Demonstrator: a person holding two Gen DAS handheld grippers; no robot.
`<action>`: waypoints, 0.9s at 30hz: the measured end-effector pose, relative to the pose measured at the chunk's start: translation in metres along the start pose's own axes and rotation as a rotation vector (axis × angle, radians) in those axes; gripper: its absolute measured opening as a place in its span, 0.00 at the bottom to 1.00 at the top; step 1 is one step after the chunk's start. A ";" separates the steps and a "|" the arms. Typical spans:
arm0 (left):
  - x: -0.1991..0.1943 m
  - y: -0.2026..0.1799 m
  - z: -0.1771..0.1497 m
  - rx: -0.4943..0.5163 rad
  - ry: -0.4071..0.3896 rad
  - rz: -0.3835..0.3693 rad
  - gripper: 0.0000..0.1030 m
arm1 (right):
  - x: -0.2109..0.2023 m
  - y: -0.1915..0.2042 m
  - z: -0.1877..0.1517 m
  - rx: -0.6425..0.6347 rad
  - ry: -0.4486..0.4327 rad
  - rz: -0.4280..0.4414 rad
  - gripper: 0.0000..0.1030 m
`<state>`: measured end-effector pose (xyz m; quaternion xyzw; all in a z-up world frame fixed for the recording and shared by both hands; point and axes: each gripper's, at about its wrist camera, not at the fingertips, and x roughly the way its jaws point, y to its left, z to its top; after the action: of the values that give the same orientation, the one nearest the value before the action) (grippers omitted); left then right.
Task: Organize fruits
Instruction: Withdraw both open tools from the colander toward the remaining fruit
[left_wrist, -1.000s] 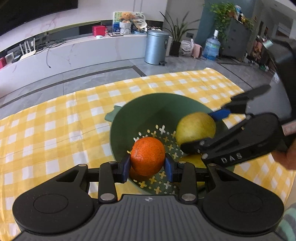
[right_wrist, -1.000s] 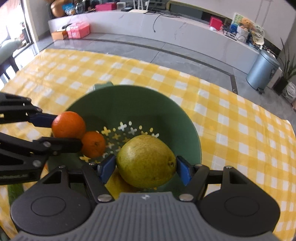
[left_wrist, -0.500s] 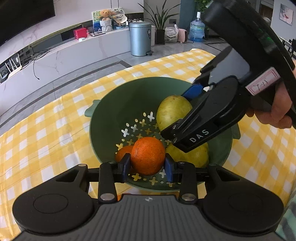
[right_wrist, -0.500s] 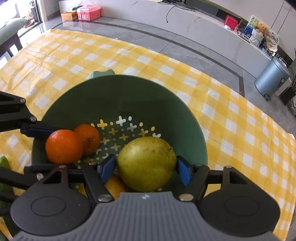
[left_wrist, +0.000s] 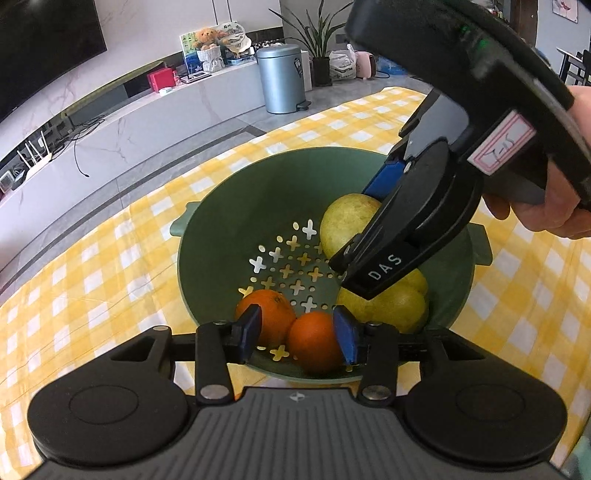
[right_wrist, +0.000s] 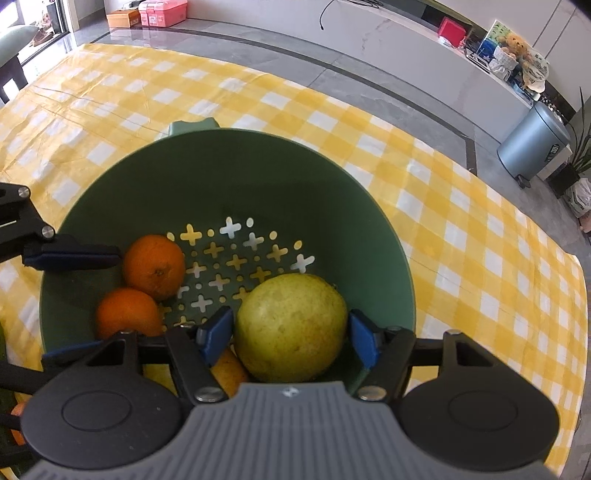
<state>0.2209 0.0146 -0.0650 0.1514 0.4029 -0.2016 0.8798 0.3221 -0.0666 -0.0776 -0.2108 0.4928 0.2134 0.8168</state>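
Observation:
A green colander bowl (left_wrist: 236, 221) (right_wrist: 207, 173) stands on the yellow checked cloth. Two oranges (left_wrist: 314, 341) (left_wrist: 267, 317) lie at its bottom; in the right wrist view they show at the left (right_wrist: 153, 266) (right_wrist: 127, 314). My left gripper (left_wrist: 297, 334) is open inside the bowl, its pads apart around the nearer orange with a gap on the left. My right gripper (right_wrist: 290, 332) is shut on a large yellow-green pear (right_wrist: 291, 328) (left_wrist: 347, 221) low inside the bowl. More yellow fruit (left_wrist: 388, 302) lies under it.
The checked cloth (right_wrist: 461, 221) covers the table all round the bowl. A grey bin (left_wrist: 280, 79) and a long white bench (left_wrist: 147, 118) stand on the floor beyond the table. A hand (left_wrist: 546, 210) holds the right gripper.
My left gripper has opened and let the orange drop beside the other orange in the bowl. My right gripper has lowered the pear deeper into the bowl.

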 end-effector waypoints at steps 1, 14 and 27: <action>-0.001 0.000 0.000 -0.001 -0.002 -0.004 0.54 | -0.002 0.000 0.000 -0.001 -0.008 0.000 0.62; -0.020 -0.001 0.000 -0.018 -0.075 -0.020 0.65 | -0.037 -0.001 -0.003 0.062 -0.111 -0.025 0.67; -0.049 0.005 -0.006 -0.071 -0.146 -0.039 0.65 | -0.073 0.002 -0.030 0.229 -0.262 -0.072 0.67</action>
<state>0.1899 0.0328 -0.0307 0.0974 0.3475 -0.2147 0.9076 0.2682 -0.0922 -0.0252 -0.1044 0.3955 0.1521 0.8998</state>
